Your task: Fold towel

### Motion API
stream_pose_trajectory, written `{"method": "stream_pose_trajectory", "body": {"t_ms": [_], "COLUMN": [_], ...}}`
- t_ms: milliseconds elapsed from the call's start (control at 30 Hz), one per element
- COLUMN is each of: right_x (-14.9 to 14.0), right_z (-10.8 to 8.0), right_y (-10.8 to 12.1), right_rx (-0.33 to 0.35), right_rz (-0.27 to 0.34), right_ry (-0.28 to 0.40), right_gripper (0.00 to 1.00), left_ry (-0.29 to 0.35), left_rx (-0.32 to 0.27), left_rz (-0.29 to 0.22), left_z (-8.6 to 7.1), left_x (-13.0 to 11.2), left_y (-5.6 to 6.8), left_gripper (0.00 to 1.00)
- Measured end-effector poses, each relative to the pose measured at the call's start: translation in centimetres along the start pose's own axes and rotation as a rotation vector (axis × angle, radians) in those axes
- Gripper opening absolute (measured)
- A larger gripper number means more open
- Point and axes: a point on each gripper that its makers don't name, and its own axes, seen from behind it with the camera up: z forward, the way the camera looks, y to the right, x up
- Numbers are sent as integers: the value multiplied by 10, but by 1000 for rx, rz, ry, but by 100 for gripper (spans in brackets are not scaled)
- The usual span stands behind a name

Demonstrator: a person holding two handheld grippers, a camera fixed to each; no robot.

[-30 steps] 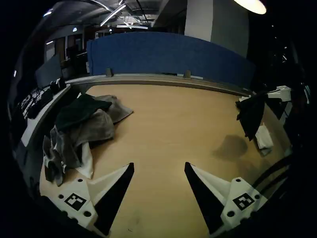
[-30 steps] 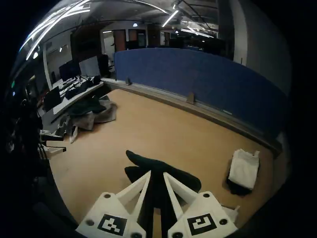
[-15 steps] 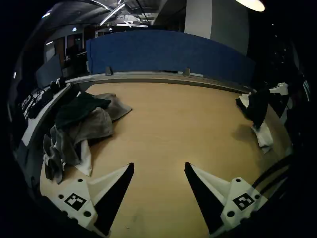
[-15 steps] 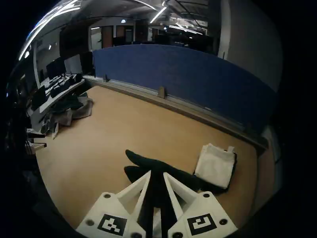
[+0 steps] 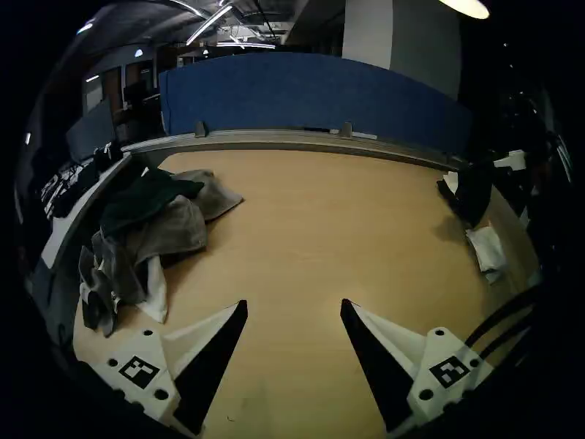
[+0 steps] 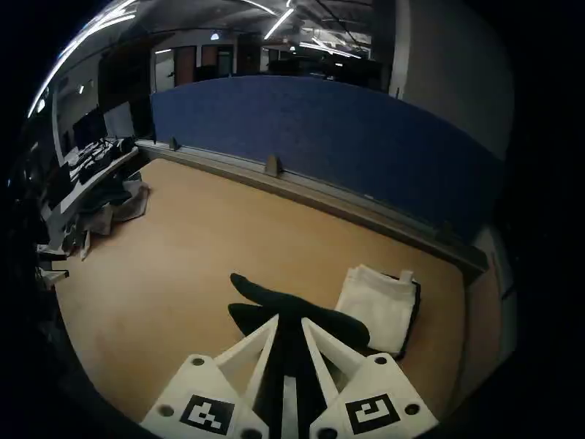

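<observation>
The left gripper (image 5: 292, 301) has its 2 fingers spread wide apart with nothing between them, poised over the bare wood of the table (image 5: 314, 219). In the right gripper view, the right gripper (image 6: 290, 317) has its 2 fingers pressed nearly together, pinching a dark towel (image 6: 333, 325) whose cloth bunches out ahead of the fingertips, with 1 corner trailing off to the left. Just beyond it to the right lies a folded white towel (image 6: 376, 307), set on the table near its right end, with a dark edge showing along its far side; whether the dark towel touches it cannot be told. Farther off, at the table's left end, sits a loose pile of towels (image 5: 142, 234) in dark green, grey and white, rumpled and overlapping, with 1 white piece hanging towards the near edge. Behind the table, along its far edge, stands a blue partition (image 5: 307, 95), and beyond that a dim office with ceiling strip lights.
</observation>
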Motion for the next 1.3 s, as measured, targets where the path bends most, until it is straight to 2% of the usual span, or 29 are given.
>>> {"method": "stream_pose_trajectory", "body": {"t_ms": [467,600,767,1000,1300], "right_x": [-9,-18,-44,-91,-160], "right_z": [16,14,6,-19,-47], "right_y": [5,7,11,16,27], "right_rx": [-2,-3,-3,-11,-44], "right_rz": [2,3,19,53,144], "right_ry": [-8,-25,-50,-91,-130], "right_gripper": [6,6,6,6,6], "left_ry": [-1,-3,-4,-5,-7], "left_rx": [4,3,-1,-8,-23], "left_rz": [9,11,15,26,43], "left_z": [3,4,4,4,4], "left_x": [4,4,3,5,4], "left_y": [1,2,4,8,18], "left_gripper": [94,94,94,94,94]}}
